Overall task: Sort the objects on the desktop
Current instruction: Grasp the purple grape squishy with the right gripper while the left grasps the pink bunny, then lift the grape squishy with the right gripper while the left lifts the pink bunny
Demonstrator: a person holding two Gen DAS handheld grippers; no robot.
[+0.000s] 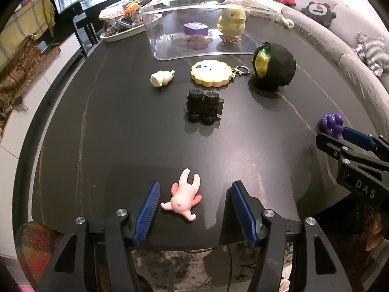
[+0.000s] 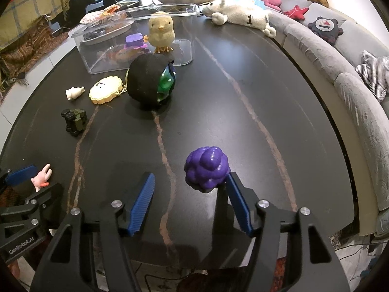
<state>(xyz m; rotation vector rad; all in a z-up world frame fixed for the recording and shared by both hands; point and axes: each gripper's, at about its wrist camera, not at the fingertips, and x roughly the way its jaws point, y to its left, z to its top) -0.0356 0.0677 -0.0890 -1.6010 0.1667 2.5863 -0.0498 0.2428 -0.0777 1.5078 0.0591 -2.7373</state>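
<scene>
A pink rabbit figure (image 1: 183,198) lies on the dark table between the open fingers of my left gripper (image 1: 193,189), untouched; it also shows in the right wrist view (image 2: 41,177). A purple grape toy (image 2: 206,168) sits on the table just ahead of my open right gripper (image 2: 190,182), close to its right finger; the left wrist view shows it too (image 1: 331,125). A clear plastic bin (image 1: 170,48) at the far side holds a yellow chick (image 1: 232,22) and a purple piece (image 1: 195,29).
Between grippers and bin lie a black toy truck (image 1: 204,107), a yellow cookie keychain (image 1: 211,73), a small white figure (image 1: 161,78) and a black ball with a green inside (image 1: 273,67). A white plush (image 2: 240,14) lies at the far right edge. A grey sofa (image 2: 352,73) curves around the right.
</scene>
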